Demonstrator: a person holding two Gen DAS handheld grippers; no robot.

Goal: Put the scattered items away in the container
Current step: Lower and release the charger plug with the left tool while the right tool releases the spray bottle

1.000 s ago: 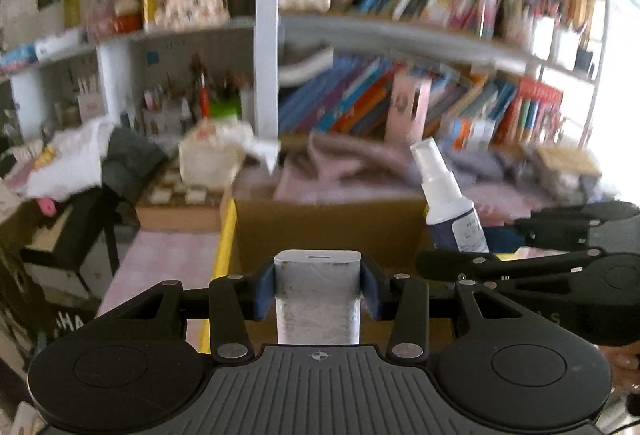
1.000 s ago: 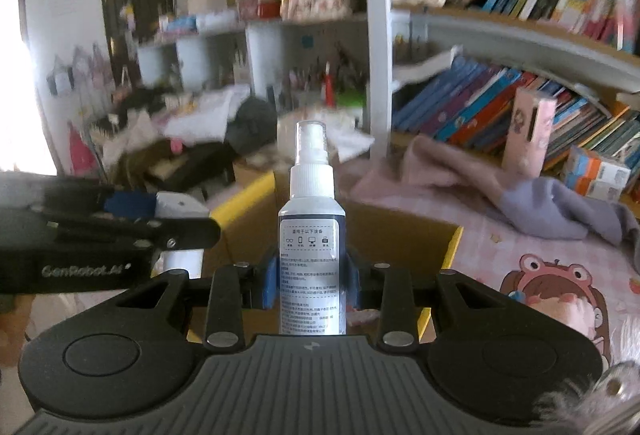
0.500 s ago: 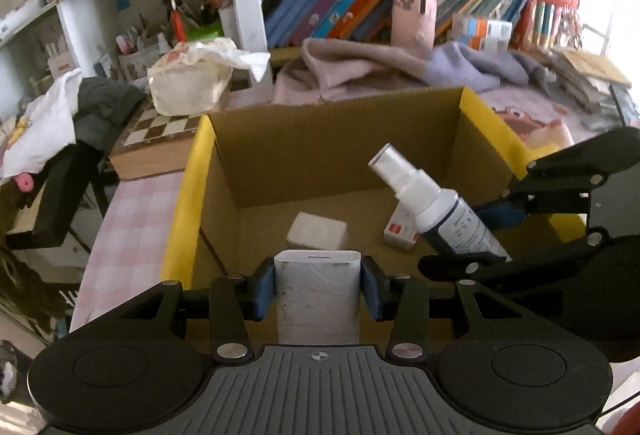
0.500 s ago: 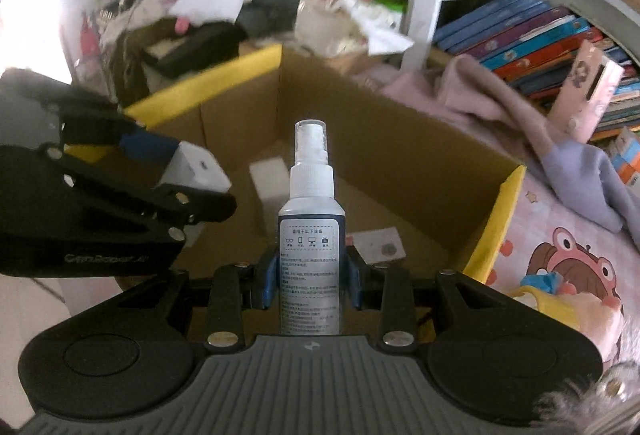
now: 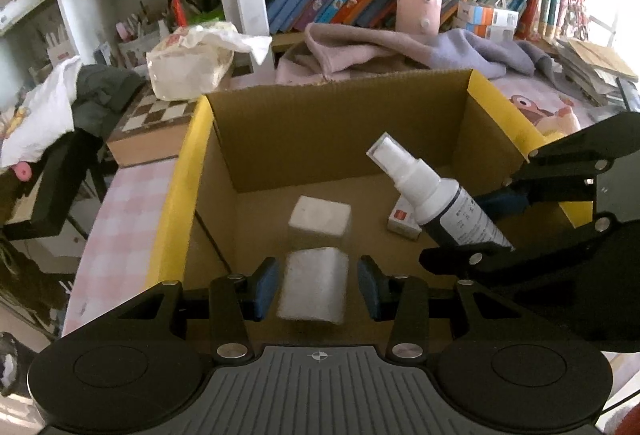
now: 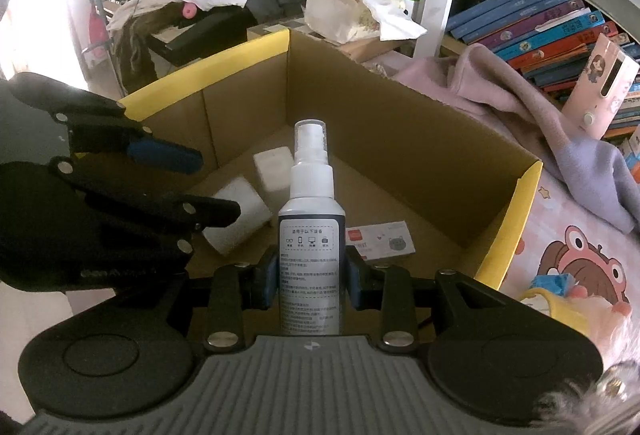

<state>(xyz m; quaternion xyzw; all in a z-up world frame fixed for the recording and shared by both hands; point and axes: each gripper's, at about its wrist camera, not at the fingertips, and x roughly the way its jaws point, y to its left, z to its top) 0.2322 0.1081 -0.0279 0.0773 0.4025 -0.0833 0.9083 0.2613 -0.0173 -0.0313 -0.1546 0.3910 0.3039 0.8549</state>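
Cardboard walls of the box point(image 5: 344, 123) surround both our tools. Our left hand-held gripper point(image 5: 314, 287) has opened: its pads stand clear of the white block point(image 5: 314, 285), apparently just released into the box. Our right hand-held gripper point(image 6: 308, 275) clamps the spray bottle point(image 6: 310, 219) above the floor, where another white block point(image 6: 274, 165) and a small carton point(image 6: 380, 239) leave room between them.
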